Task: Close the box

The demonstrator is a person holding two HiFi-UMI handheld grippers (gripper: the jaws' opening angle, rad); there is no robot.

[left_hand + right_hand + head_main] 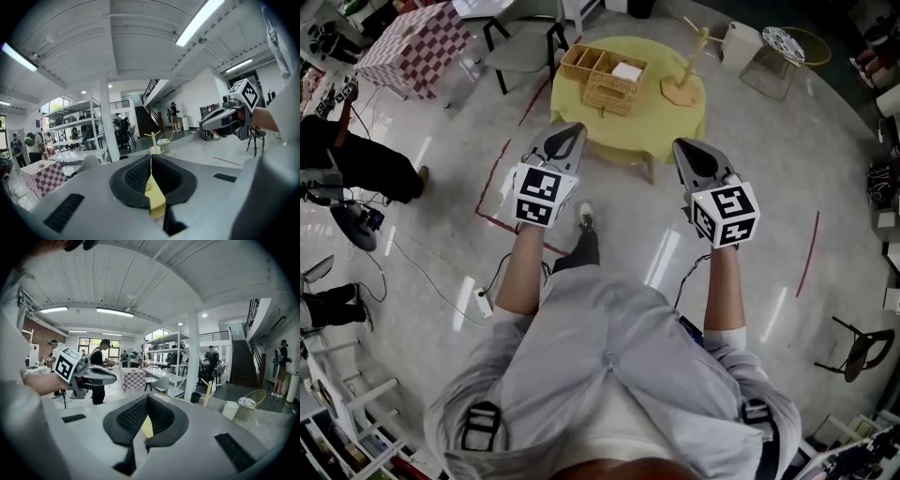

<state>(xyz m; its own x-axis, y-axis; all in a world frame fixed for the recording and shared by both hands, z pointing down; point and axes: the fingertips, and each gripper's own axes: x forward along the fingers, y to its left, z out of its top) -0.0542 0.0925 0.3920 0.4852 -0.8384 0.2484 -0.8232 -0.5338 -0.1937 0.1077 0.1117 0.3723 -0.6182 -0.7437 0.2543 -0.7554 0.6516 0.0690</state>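
Head view shows me the big round yellow table [666, 122], with the woven straw box [602, 77] near its far left edge, open on top. I think nothing is done yet. My left gripper [570, 133] and right gripper [690, 150] hang well short of it, both pinched together and holding nothing.

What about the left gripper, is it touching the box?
Apart. The head view shows yellow tablecloth between the left gripper and the wicker box.
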